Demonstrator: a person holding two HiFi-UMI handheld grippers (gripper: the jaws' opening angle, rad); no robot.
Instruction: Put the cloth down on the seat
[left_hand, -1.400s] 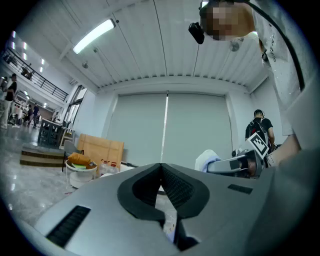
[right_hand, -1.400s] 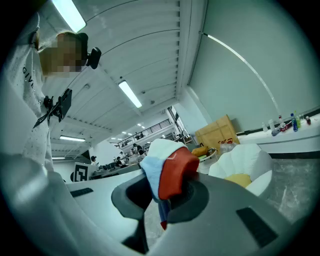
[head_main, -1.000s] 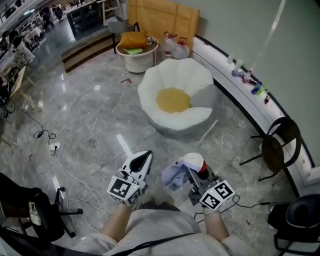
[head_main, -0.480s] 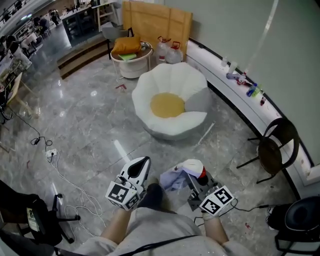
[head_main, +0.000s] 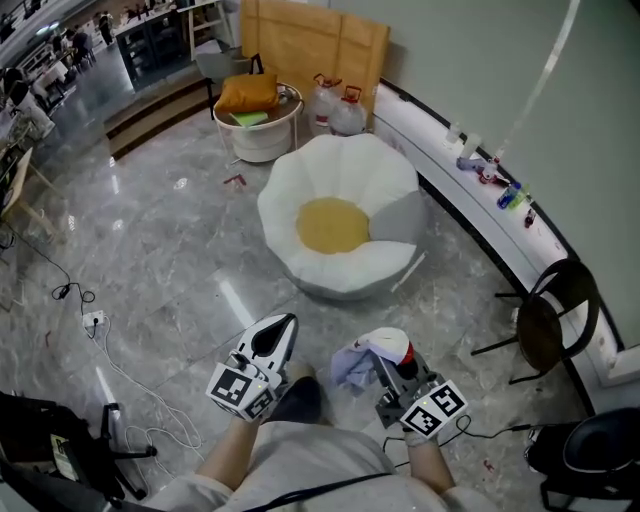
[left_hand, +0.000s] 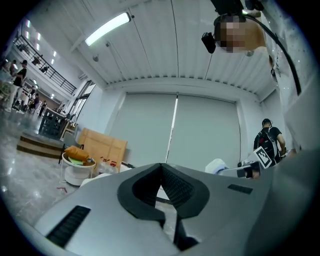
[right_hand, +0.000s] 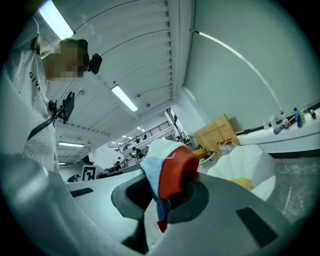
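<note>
Holding: the right gripper (head_main: 388, 368) has its jaws squeezed tight on the cloth (head_main: 362, 356).
Cloth: it is white, blue and red. It puffs out in a bunch past the jaw tips, and a small end hangs down between the jaws.
Left gripper (head_main: 284, 328): its jaws are closed tip to tip, with nothing between them.
Seat (head_main: 345, 170): it is white and shaped like a flower, with a yellow middle (head_main: 333, 225). It sits ahead of both sets of jaws, well apart from them.
Cloth and seat: they are not touching. The cloth is up over the gray floor (head_main: 170, 250).
Grippers: they are side by side, near each other.
</note>
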